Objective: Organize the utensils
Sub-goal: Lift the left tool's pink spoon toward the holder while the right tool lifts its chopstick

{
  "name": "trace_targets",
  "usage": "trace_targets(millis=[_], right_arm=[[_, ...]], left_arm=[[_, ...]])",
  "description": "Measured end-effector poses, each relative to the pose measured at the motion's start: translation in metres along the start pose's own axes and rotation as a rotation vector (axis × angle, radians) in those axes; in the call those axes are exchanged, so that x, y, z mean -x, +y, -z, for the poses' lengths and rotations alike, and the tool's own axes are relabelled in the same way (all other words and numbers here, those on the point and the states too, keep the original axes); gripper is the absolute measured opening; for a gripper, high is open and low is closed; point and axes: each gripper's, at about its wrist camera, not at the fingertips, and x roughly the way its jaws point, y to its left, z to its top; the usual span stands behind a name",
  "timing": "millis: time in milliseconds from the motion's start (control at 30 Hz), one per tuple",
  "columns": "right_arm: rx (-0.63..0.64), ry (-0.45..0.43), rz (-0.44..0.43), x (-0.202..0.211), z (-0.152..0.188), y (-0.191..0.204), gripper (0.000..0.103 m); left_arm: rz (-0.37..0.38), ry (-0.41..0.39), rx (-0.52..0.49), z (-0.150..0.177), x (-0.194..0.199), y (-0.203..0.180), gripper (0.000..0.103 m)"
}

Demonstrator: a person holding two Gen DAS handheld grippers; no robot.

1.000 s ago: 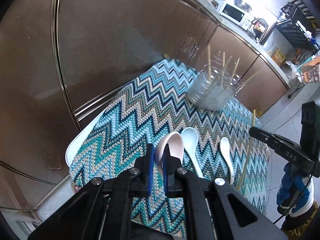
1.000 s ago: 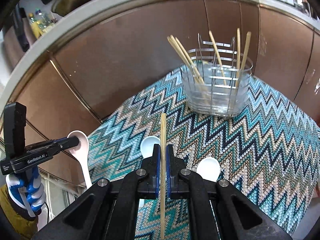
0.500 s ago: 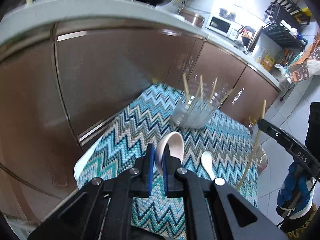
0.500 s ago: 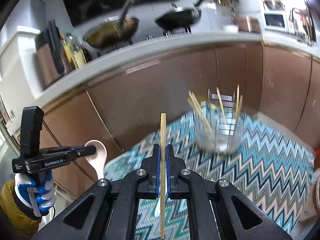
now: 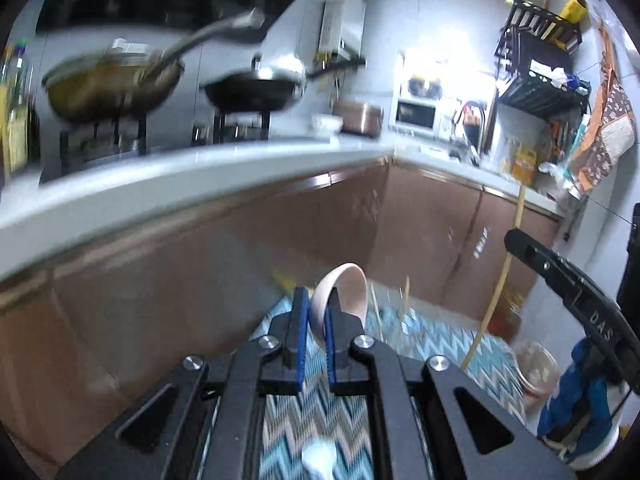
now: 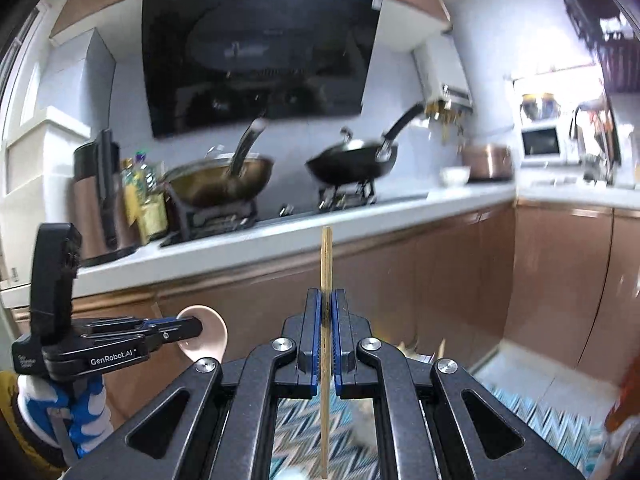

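Both views look along their own gripper fingers, nearly level, toward the white countertop (image 5: 208, 168) with its brown cabinets. The left wrist view sits left of the right gripper (image 5: 516, 240), seeing it at its right edge. The right wrist view sees the left gripper (image 6: 196, 326) at its lower left. Both share the two pans (image 6: 352, 164), the microwave (image 5: 414, 116) and the zigzag cloth (image 5: 440, 344) below.

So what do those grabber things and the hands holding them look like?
Both grippers, left and right, are black with blue pads and silver bolts. White lettering marks their sides. The hands wear blue-and-white gloves, with a yellow sleeve behind.
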Motion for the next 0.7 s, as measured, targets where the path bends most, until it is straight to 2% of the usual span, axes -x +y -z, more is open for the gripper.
trace_targets(millis=[200, 400, 700], right_arm=[[0.018, -0.066, 0.048, -0.040, -0.009, -0.027, 0.005], [0.018, -0.072, 0.097, -0.073, 0.006, -0.056, 0.005], [0.028, -0.035, 0.135, -0.107, 0.040, -0.082, 0.005]], left_arm=[[-0.084, -0.104, -0.061, -0.015, -0.053, -0.028, 0.007], [-0.154, -0.109, -0.109, -0.003, -0.115, -0.049, 0.007], [-0.193, -0.083, -0.107, 0.026, -0.164, -0.056, 0.007]])
